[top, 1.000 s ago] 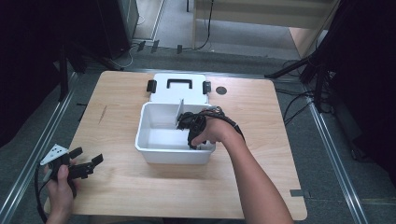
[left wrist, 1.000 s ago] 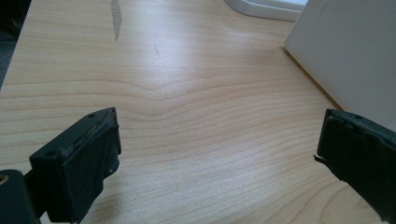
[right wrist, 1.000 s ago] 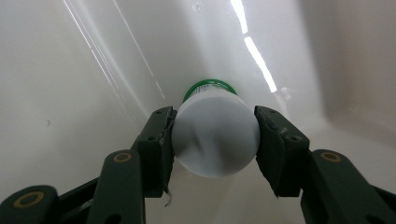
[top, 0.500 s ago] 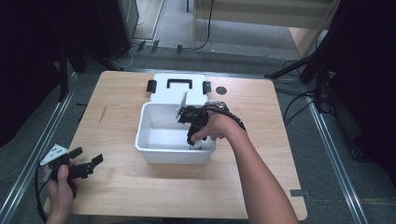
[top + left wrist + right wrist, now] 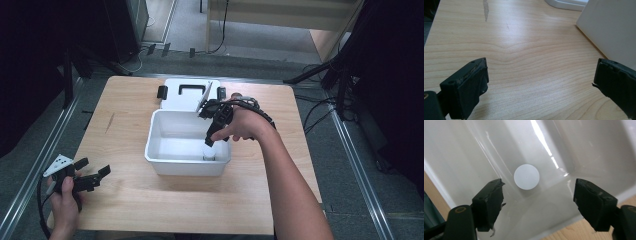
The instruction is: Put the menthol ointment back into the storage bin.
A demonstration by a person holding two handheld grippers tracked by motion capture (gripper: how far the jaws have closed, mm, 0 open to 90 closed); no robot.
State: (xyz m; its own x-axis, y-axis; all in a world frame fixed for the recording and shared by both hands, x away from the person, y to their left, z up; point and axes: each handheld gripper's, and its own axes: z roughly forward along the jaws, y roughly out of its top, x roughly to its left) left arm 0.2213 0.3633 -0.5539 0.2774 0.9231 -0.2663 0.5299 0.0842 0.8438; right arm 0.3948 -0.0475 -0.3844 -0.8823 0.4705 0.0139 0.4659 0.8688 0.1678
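Note:
A white open bin (image 5: 150, 145) stands mid-table. A small white round piece (image 5: 209, 154) lies in its near right corner, seen from above as a disc (image 5: 526, 176) on the bin floor (image 5: 586, 150). My right gripper (image 5: 212, 137) hangs over that corner and points down. Its jaws have just been opening. They stand open well above the piece (image 5: 544, 202), with nothing between them. My left gripper (image 5: 95, 172) rests low at the table's near left, open and empty (image 5: 539, 82). The bin's outer wall (image 5: 611, 27) lies just to its right.
The bin's white lid (image 5: 185, 100), with a black handle and clips, lies flat behind the bin. Bare wooden tabletop (image 5: 125, 120) spreads left of the bin and along the near edge. Metal rails and cables run on the floor around the table.
My right gripper has risen out of the bin and opened its jaws, leaving the white round piece in the bin's corner. The left gripper has stayed put.

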